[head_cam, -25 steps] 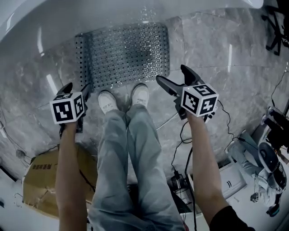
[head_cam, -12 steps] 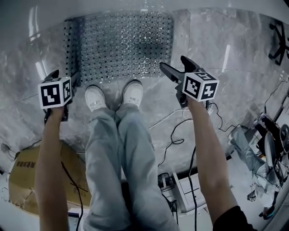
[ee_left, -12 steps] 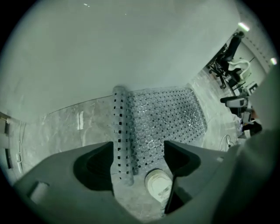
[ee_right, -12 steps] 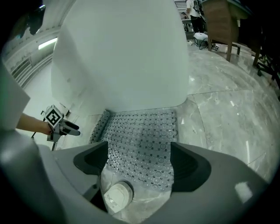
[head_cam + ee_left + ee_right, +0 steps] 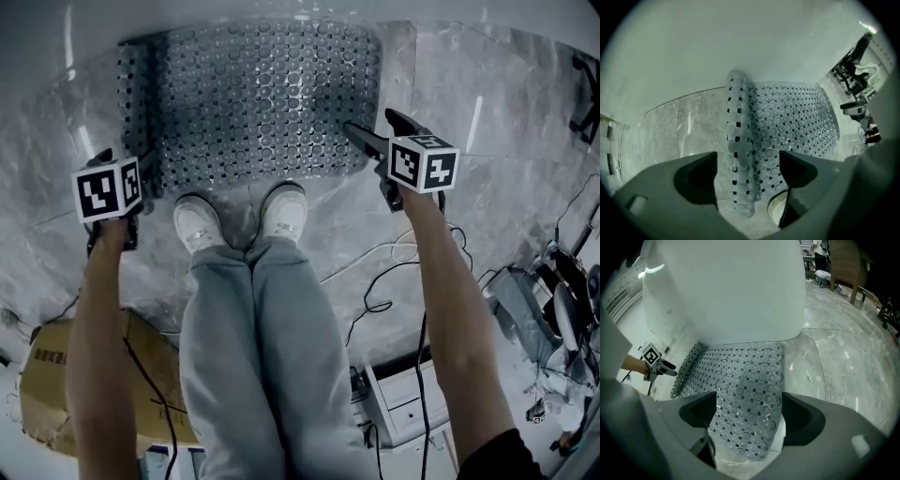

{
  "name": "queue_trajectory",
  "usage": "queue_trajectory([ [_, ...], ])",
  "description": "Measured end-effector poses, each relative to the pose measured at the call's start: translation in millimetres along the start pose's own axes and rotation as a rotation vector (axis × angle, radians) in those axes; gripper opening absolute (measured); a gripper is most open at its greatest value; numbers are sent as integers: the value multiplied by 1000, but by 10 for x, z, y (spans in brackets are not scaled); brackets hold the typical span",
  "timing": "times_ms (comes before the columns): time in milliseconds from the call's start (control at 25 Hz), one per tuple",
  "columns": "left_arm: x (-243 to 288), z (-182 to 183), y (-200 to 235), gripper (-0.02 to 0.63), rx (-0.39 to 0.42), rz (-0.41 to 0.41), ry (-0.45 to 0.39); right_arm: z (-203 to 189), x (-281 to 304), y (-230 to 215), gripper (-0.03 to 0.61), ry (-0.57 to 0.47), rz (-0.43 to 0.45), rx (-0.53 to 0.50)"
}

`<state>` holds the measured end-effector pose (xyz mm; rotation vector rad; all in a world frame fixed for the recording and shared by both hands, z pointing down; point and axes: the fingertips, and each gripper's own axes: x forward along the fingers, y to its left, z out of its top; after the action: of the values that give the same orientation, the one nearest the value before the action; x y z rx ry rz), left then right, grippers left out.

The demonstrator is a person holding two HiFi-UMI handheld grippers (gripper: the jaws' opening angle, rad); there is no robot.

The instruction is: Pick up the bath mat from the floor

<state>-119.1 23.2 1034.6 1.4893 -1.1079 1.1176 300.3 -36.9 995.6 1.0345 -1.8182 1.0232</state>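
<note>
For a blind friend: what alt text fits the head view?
Seen from above, a person holds two tongs at the near corners of a mat on the floor. The left tongs have just been opening, the right tongs closing; the mat lies between each pair, ungripped.

Bath mat (image 5: 262, 94) lies on floor (image 5: 506, 94) beyond shoes (image 5: 199, 225), left tool (image 5: 122, 159) and right tool (image 5: 370, 124) at its near corners.

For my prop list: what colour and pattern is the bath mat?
Grey bath mat, covered in round bumps and small holes; right gripper view shows it best.
</note>
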Motion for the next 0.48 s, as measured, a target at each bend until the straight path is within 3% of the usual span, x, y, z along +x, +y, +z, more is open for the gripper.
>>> queue_trajectory([
  [120, 184, -33, 122, 451, -2, 33, 4, -40, 210, -161, 442, 11, -19, -13],
  [400, 569, 63, 267, 451, -49, 12, -17, -74, 602, -436, 442, 59, -16, -55],
  [480, 636, 77, 298, 451, -55, 9, -15, -8, 678, -444, 408, 45, -7, -48],
])
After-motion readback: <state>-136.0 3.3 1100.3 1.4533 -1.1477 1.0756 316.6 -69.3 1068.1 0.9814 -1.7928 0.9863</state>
